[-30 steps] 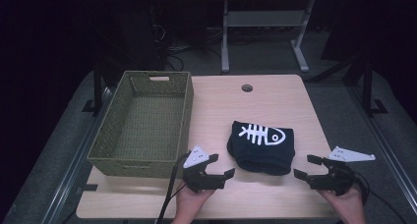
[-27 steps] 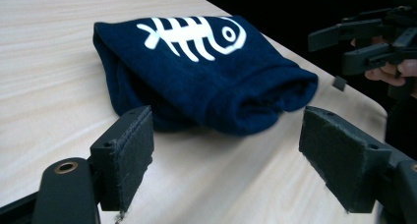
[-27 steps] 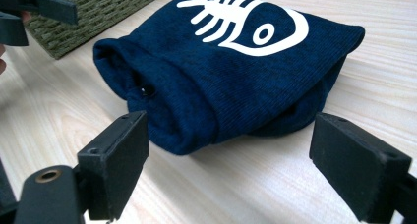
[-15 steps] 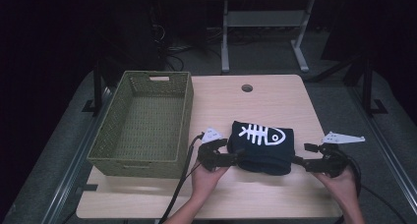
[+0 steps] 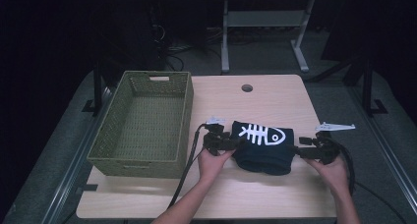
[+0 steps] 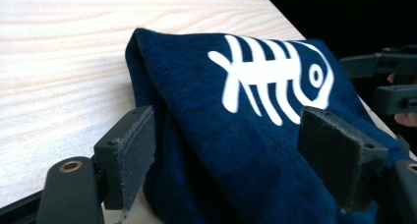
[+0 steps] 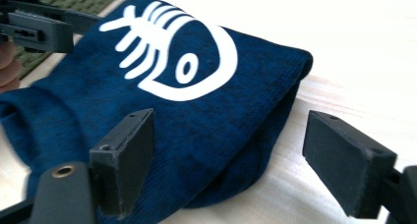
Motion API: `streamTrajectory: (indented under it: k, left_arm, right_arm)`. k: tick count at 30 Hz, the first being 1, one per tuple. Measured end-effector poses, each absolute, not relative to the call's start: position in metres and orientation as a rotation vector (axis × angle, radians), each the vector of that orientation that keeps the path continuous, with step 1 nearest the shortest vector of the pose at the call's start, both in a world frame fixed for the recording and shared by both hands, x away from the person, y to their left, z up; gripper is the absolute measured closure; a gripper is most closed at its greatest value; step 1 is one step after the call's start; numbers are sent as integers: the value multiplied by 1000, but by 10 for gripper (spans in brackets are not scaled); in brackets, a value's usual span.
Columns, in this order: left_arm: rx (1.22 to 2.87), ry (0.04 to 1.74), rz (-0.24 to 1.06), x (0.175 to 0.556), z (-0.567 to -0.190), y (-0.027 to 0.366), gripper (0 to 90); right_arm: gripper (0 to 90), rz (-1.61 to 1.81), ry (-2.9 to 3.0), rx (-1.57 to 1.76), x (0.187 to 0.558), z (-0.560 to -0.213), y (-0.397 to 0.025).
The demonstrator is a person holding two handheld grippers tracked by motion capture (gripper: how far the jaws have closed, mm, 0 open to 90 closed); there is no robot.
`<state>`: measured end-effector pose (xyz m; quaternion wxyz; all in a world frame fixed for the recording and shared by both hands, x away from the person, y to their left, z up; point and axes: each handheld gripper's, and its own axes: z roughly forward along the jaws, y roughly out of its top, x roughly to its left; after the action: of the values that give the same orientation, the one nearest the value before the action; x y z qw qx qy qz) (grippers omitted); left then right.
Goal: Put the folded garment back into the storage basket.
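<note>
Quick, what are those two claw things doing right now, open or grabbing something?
Left gripper: open, jaws either side of the folded navy cloth.
Right gripper: open at the cloth's other end, not holding anything.

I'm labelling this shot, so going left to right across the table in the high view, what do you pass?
Green woven basket → left gripper → folded navy cloth with the fish-bone print → right gripper.

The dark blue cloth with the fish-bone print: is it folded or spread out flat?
Folded. The cloth sits as a thick, compact bundle on the table, and the left gripper view shows a rounded doubled edge with layers beneath.
</note>
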<state>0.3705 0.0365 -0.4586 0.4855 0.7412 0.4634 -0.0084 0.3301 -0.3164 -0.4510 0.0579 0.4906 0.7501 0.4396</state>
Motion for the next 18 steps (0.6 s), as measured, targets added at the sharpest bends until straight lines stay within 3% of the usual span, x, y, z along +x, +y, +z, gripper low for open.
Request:
streamTrajectory:
  k: [18]
  left_arm:
    - [1810, 1159, -95, 381, -478, 35, 388]
  right_arm:
    - [421, 1286, 2261, 1597, 338, -472, -303]
